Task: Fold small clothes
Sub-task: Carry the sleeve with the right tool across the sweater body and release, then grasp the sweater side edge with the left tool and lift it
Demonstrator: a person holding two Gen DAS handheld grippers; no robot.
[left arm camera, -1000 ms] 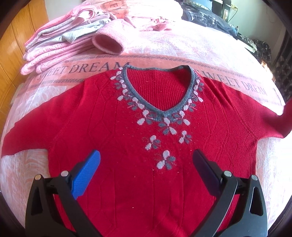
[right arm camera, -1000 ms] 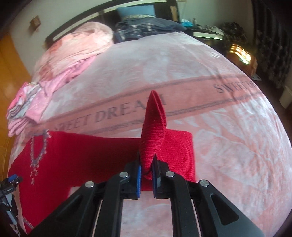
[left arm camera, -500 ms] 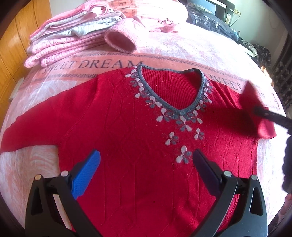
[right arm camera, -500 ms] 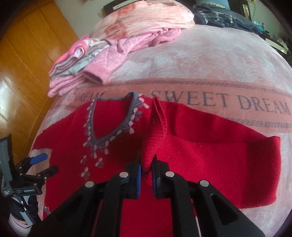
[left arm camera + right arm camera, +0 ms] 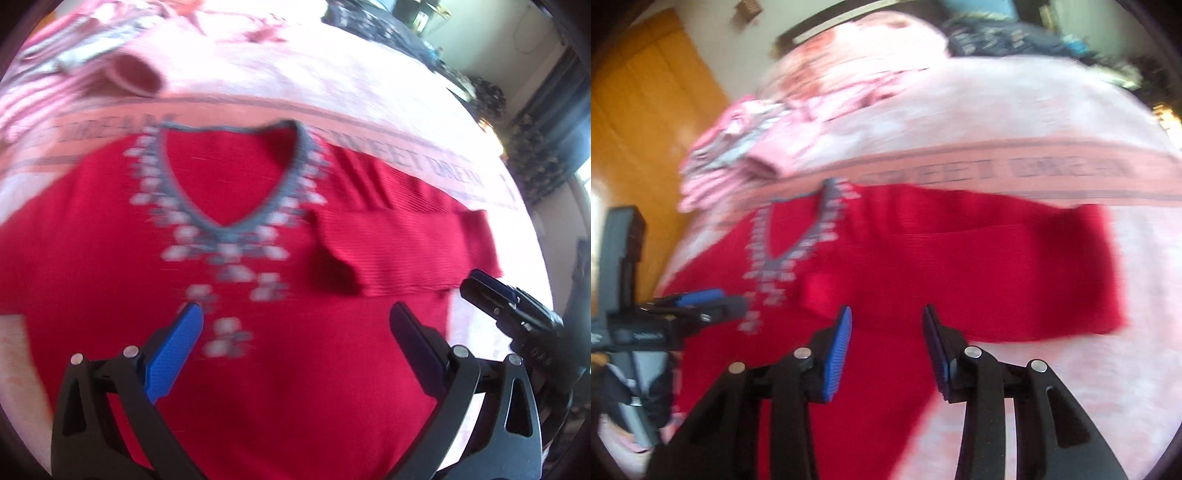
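Red sweater (image 5: 258, 332), one sleeve (image 5: 399, 251) folded inward; both grippers spread, empty.

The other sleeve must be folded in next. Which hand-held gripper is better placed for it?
Left. The left hand-held gripper is open above the sweater, on the side where the sleeve lies flat. The right hand-held gripper is beside the folded sleeve.

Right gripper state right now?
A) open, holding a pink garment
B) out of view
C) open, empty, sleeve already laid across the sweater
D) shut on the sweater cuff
C: in the right wrist view the right gripper has its jaws apart with nothing between them, and the sleeve lies folded across the red sweater on the bed blanket.
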